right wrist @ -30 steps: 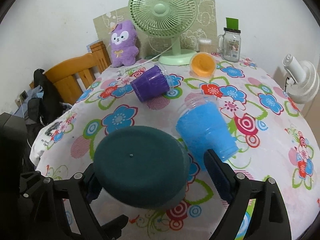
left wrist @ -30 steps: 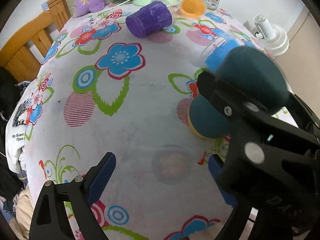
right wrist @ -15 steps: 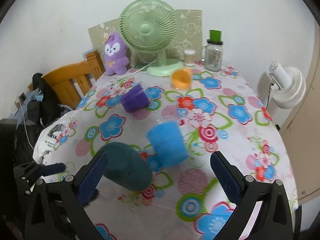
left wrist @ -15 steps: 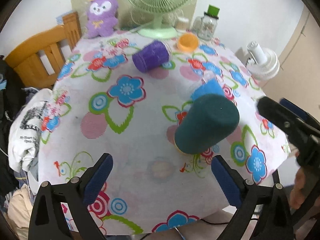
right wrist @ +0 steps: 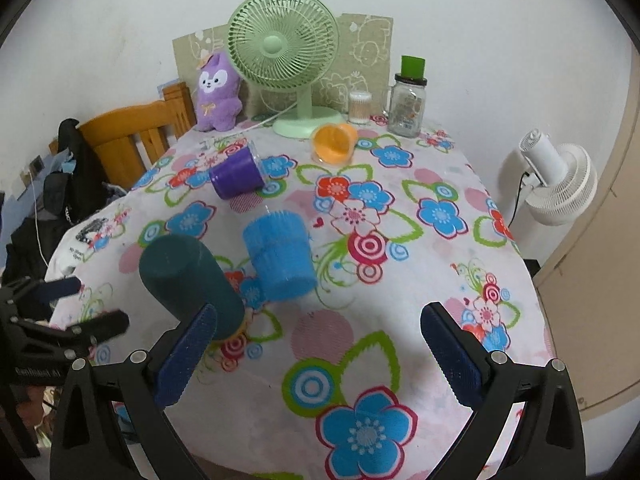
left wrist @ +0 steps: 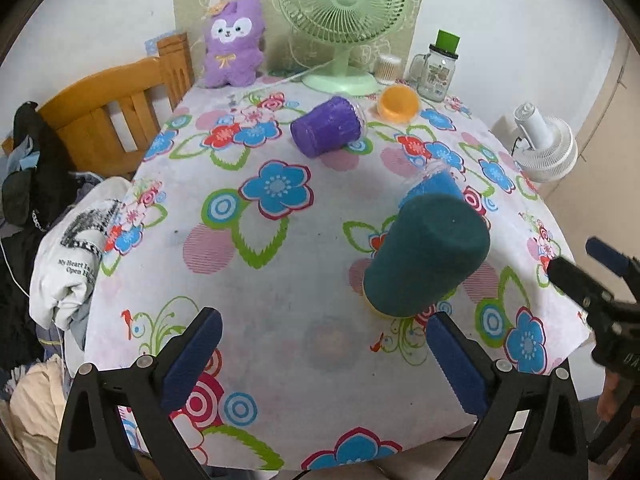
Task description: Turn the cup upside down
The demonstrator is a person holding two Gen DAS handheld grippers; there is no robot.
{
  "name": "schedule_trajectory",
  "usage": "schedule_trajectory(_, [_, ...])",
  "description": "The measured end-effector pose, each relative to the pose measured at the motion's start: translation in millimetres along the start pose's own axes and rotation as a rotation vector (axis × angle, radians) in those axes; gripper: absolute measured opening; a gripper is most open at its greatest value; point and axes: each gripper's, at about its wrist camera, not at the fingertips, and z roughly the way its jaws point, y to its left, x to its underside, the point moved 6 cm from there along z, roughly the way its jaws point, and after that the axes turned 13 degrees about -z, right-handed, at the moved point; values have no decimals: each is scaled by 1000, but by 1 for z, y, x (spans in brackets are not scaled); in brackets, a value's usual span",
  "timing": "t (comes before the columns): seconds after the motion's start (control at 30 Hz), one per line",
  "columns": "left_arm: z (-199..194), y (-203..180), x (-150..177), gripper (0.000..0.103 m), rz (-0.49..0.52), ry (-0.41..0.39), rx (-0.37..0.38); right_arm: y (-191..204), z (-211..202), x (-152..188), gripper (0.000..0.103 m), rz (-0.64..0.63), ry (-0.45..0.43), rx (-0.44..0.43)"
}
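Cups: 1 teal, 1 blue, 1 purple, 1 orange.

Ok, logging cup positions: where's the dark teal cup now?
The dark teal cup stands upside down near the table's front edge, just in front of the blue cup lying on its side; both grippers are clear of it.

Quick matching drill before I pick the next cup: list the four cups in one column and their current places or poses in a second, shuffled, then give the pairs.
Cups:
1. teal cup
2. blue cup
3. purple cup
4. orange cup

States:
A. on its side, open mouth facing the cameras, near the green fan
B. on its side, beside the teal cup
C. standing mouth down, nearest the table's front edge
D. on its side, mid-table, base toward the cameras

Pairs: 1-C, 2-B, 3-D, 4-A
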Motion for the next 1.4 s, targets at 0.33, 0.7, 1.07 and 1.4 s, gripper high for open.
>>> schedule_trajectory(0.33, [-6,-6,6,103,4,-23,15,0,-5,9,103,-10,-6,13])
schedule_trajectory(0.7, [-13,-12,7,103,7,-48,38,-9,-15,14,103,29,-28,40])
schedule_trajectory(1.07, [-21,-13,7,103,-1,-83,34,-13,-21,14,103,34,-51,46])
schedule_trajectory(1.4, [-24,-15,3,103,5,-100,26,-13,-23,11,103,27,-66,51])
